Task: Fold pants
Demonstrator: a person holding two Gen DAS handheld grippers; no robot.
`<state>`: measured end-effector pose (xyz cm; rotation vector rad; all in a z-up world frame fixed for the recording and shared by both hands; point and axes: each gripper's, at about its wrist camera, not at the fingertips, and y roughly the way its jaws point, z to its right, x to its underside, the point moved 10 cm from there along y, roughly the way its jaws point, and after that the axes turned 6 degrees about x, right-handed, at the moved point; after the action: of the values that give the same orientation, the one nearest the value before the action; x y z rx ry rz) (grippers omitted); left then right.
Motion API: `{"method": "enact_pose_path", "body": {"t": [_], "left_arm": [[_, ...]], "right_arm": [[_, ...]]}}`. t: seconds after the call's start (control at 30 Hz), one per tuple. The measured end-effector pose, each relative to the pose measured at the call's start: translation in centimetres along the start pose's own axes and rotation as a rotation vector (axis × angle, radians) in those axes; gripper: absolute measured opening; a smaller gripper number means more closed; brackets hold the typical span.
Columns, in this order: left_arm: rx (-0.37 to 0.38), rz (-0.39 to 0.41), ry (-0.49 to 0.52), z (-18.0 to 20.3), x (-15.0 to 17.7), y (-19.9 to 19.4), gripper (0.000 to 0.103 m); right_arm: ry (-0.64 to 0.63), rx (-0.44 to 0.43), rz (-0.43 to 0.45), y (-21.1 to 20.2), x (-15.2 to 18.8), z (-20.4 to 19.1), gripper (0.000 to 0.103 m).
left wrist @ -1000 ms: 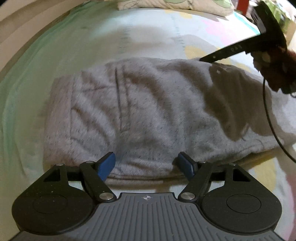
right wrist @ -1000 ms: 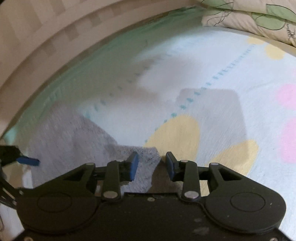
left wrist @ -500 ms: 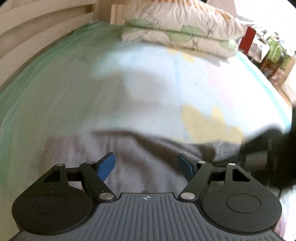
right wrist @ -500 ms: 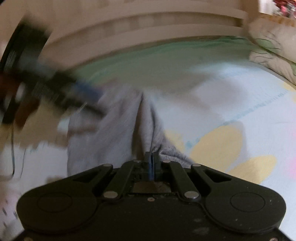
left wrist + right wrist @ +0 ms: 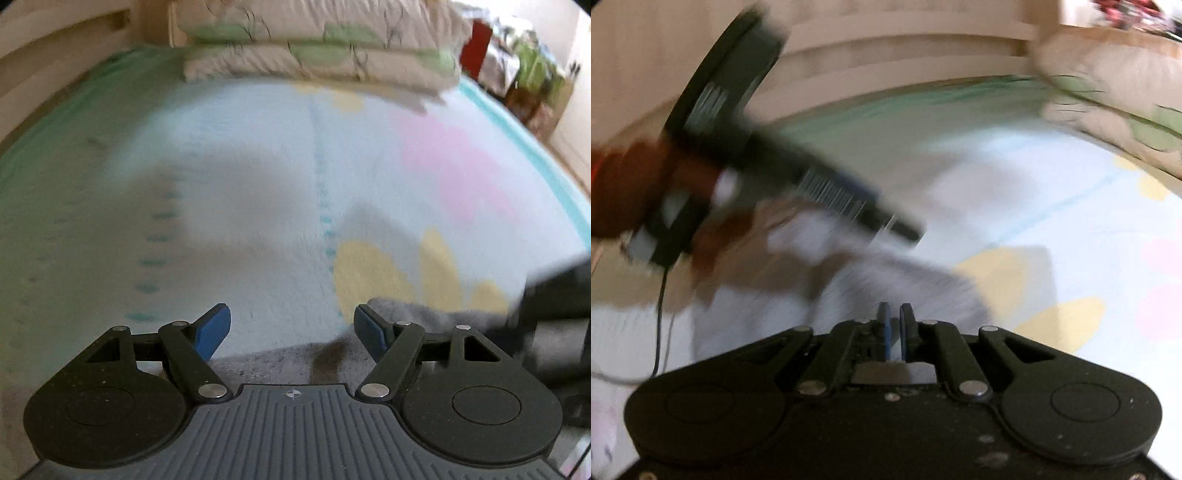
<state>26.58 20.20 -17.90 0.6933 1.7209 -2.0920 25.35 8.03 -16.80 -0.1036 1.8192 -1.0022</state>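
1. The right gripper (image 5: 894,325), jaws narrowly parted and opening, pinched grey pants (image 5: 886,284) mid-fold.
2. The left gripper (image 5: 291,328) stood apart, empty, over their edge.
3. Beyond, the bed (image 5: 240,184); next probably came laying the fold down and smoothing it.

Both wrist cams low over bed (image 5: 258,192), pillows (image 5: 317,48) shared, blurry

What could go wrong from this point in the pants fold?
1. The right hand-held gripper pinches only a thin edge of the grey pants and its jaws are opening, so the fabric may slip free.
2. The left hand-held gripper is open over the bedsheet, leaving the fold lopsided.
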Motion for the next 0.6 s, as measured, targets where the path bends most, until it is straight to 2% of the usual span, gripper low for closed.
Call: {"method": "enact_pose_path", "body": {"t": [0.07, 0.1, 0.2, 0.37, 0.53, 0.6], "left_arm": [[0.026, -0.077, -0.043, -0.2, 1.5, 1.1, 0.071], [0.046, -0.077, -0.071, -0.2, 2.4, 1.0, 0.071], [0.05, -0.061, -0.022, 0.4, 4.5, -0.5, 0.071], [0.029, -0.027, 0.089, 1.1, 6.9, -2.2, 0.072], [0.018, -0.011, 0.075, 1.1, 6.7, -2.4, 0.072], [0.015, -0.003, 0.08, 1.1, 6.8, -2.4, 0.072]], "right_arm": [[0.048, 0.013, 0.004, 0.9, -1.0, 1.8, 0.032], [0.07, 0.015, 0.001, 1.4, -1.3, 2.4, 0.041], [0.113, -0.003, -0.037, 2.8, -1.3, 4.2, 0.044], [0.186, -0.13, -0.104, 5.6, -0.7, 3.4, 0.046], [0.124, -0.163, -0.092, 5.6, -0.4, 1.7, 0.047], [0.067, -0.187, -0.109, 5.0, 0.6, -0.1, 0.042]]}}
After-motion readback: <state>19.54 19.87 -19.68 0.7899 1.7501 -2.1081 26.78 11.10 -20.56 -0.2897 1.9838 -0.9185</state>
